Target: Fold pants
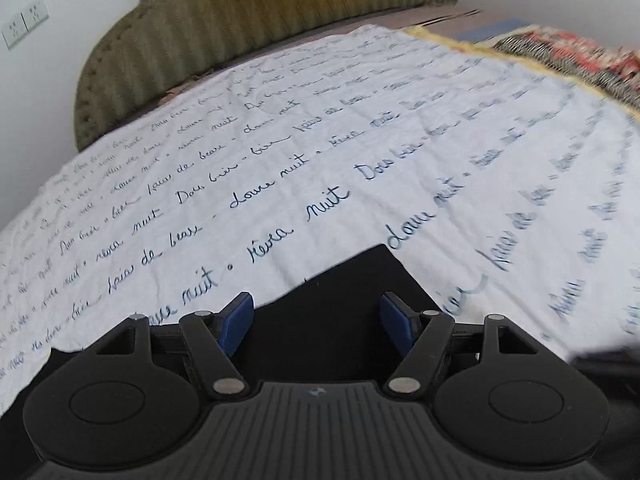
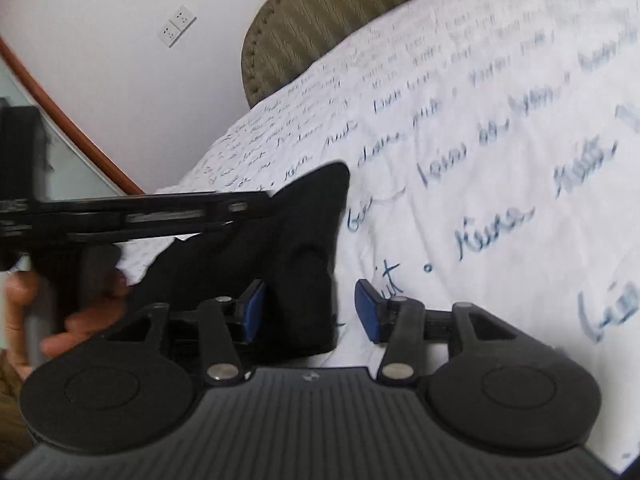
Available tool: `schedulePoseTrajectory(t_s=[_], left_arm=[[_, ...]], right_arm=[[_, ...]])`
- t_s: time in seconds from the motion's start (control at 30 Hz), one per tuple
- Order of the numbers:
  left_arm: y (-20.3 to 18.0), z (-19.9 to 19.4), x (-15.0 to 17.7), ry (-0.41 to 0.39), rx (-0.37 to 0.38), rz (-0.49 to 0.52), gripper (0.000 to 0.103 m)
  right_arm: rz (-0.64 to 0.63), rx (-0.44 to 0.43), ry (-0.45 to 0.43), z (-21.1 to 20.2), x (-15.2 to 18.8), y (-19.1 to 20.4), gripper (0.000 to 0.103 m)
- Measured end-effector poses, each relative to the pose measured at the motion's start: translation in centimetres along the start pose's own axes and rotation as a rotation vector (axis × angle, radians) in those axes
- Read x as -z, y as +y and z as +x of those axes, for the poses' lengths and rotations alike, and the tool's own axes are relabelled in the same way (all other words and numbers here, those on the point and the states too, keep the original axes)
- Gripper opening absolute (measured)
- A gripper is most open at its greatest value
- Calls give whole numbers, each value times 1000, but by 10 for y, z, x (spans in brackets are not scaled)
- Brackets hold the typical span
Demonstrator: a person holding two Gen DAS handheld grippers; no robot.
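Both grippers spread, holding nothing: black fabric pants (image 1: 344, 280) lie between left gripper (image 1: 316, 322) fingers, at right gripper (image 2: 310, 312) inner finger; seat pads fully over the edge before pinching, else white script-printed bedsheet (image 1: 280, 152) comes too.

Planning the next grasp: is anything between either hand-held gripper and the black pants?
Nothing visible. The black pants lie on the lettered bedsheet, directly under the open left hand-held gripper. The open right hand-held gripper straddles their edge.
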State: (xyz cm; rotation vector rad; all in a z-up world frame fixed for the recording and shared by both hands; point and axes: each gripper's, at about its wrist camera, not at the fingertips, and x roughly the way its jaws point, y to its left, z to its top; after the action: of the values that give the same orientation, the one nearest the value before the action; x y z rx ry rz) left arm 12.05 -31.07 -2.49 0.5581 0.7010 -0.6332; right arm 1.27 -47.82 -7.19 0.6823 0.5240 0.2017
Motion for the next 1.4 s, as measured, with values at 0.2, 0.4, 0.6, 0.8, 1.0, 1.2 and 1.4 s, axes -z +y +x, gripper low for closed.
schedulePoseTrajectory(t_s=[0.2,0.4,0.6,0.8,1.0,1.2,1.4], left_arm=[[-16,23,-2,-1,-69,37,69],[-20,24,4,-58,-95,72,69],[11,-31,19,-187,-219,-4,70],[32,-27,54,-32,-176,-20,70],[55,-55,79,-111,-300,-64,71],[154,-115,128,-131,-384,-365,80],[259,-156,216,-49,-517,-584,80]], right_arm=[[-91,47,-12,-6,7,17,12],[-79,123,14,-4,13,15,15],[-262,244,-152,-39,6,55,25],[-321,246,2,9,16,69,38],[-391,331,-101,-10,28,107,72],[-739,330,-154,13,43,193,103],[-1015,214,-93,79,97,286,103]])
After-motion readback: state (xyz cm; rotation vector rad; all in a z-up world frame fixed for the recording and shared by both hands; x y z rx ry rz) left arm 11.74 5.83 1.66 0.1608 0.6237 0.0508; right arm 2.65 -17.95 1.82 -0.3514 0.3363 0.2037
